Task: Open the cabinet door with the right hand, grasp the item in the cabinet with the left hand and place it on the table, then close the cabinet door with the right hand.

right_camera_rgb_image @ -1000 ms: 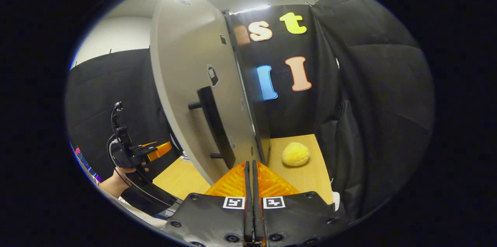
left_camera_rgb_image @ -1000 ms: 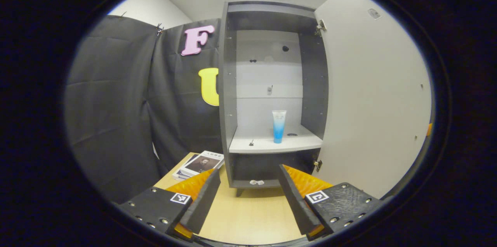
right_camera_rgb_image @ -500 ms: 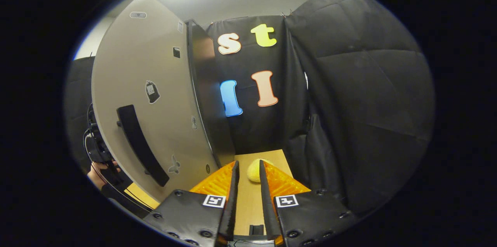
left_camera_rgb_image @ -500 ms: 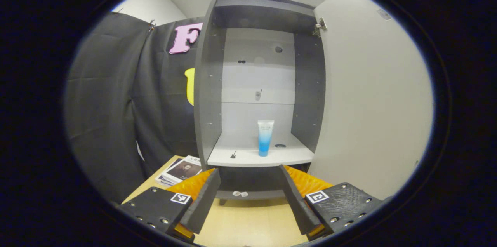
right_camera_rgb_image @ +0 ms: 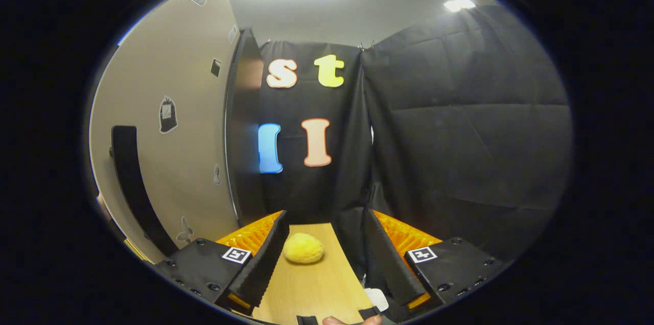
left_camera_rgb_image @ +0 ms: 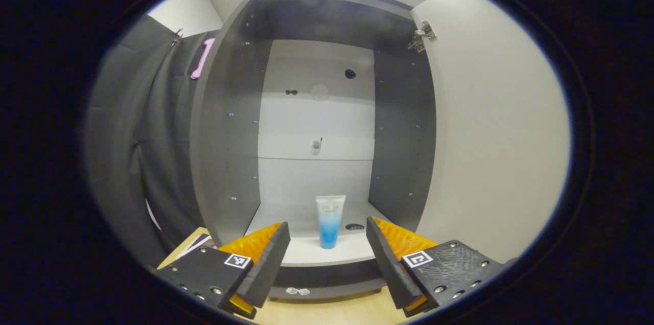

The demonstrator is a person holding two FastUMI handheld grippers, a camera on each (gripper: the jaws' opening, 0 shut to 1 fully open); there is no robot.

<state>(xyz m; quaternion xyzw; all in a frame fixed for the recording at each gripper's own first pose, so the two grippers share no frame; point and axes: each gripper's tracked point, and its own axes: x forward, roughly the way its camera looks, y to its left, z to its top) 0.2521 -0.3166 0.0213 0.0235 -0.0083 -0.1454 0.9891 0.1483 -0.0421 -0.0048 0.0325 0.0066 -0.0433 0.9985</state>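
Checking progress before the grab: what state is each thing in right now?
Cabinet door: swung open.
Tube: upright on the cabinet shelf, untouched.
Left tongs: open, in front of the tube.
Right tongs: open, holding nothing.
Yellow ball: resting on the table.

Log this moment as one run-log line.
door: open | tube: upright on cabinet shelf | left gripper: open, facing tube | right gripper: open, off handle

**Black tool bodies with square markers**

The left tool (left_camera_rgb_image: 327,258) has two wedge-shaped fingers (left_camera_rgb_image: 265,263) on black textured blocks, each block bearing a small black-and-white square marker and round silver screws along its outer edge. The right tool (right_camera_rgb_image: 323,258) has the same build: ribbed finger backs, markers, screws.
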